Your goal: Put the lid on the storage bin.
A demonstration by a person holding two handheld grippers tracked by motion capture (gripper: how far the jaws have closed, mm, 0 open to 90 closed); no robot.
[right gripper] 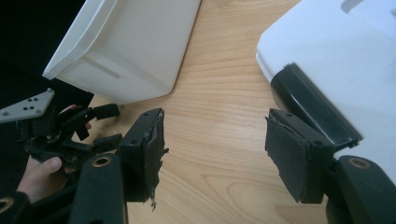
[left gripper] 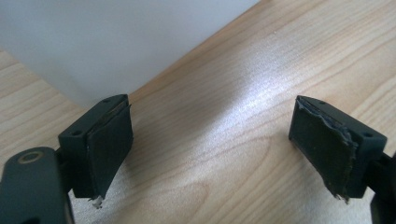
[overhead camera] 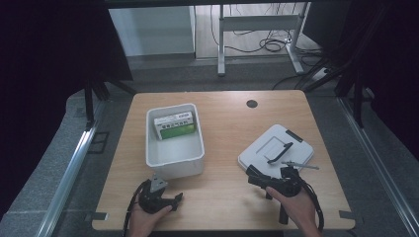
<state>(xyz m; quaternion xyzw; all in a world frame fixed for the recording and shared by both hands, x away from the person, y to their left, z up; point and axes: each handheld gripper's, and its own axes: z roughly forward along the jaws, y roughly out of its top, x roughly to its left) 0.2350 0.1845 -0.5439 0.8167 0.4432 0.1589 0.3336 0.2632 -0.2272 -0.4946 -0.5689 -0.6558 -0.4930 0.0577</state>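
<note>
Lid (overhead camera: pixel 275 148) lies flat on table (overhead camera: pixel 222 192), right of bin (overhead camera: pixel 174 154), which holds a green box (overhead camera: pixel 173 126). Right gripper (overhead camera: pixel 258 178), jaws apart, sits at lid's near edge; left gripper (overhead camera: pixel 174 199), jaws apart, idles near bin. Judged step: approach. Next: clamp lid's edge.

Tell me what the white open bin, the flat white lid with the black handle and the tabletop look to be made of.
White open bin: probably moulded plastic, with smooth matte walls and rounded corners. Flat white lid: likely the same plastic, faintly glossy; its black handle looks like plastic too. Tabletop: pale wood grain with a soft sheen, whether laminate or solid wood cannot be told.
</note>
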